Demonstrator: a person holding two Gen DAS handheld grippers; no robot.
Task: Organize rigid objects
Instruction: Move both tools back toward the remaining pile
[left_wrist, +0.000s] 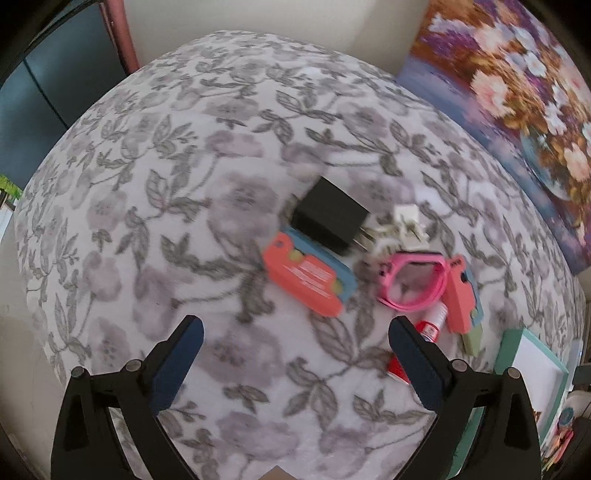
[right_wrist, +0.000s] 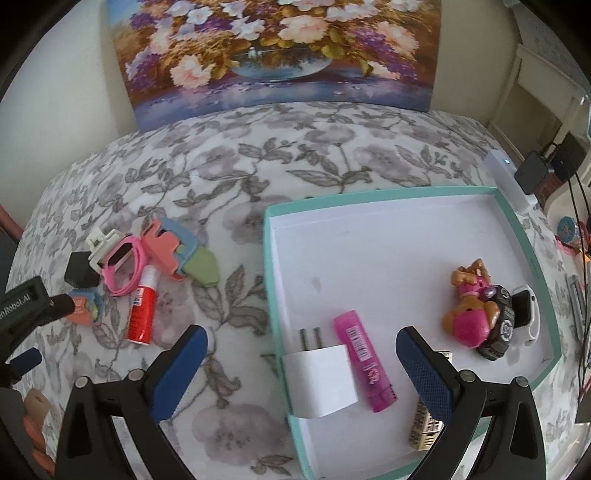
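In the left wrist view my left gripper (left_wrist: 295, 325) hangs open over bare cloth, nothing between its fingers. Just beyond it lies a pile: a black charger (left_wrist: 327, 221), a coral and blue toy block (left_wrist: 306, 280), a pink watch (left_wrist: 410, 282), a white clip (left_wrist: 404, 221) and a red glue tube (left_wrist: 430, 328). In the right wrist view my right gripper (right_wrist: 301, 334) stands open above the near left corner of the teal box (right_wrist: 388, 194). Inside the box lie a white charger (right_wrist: 321, 384), a pink tube (right_wrist: 365, 362), a toy dog (right_wrist: 469, 306) and a black watch (right_wrist: 500, 325).
A floral cloth (right_wrist: 314, 155) covers the table. A flower painting (right_wrist: 280, 55) leans on the wall behind. A white power strip (right_wrist: 509, 177), black adapters and cables sit at the right edge. The left gripper's body (right_wrist: 22, 306) shows at the left beside the pile.
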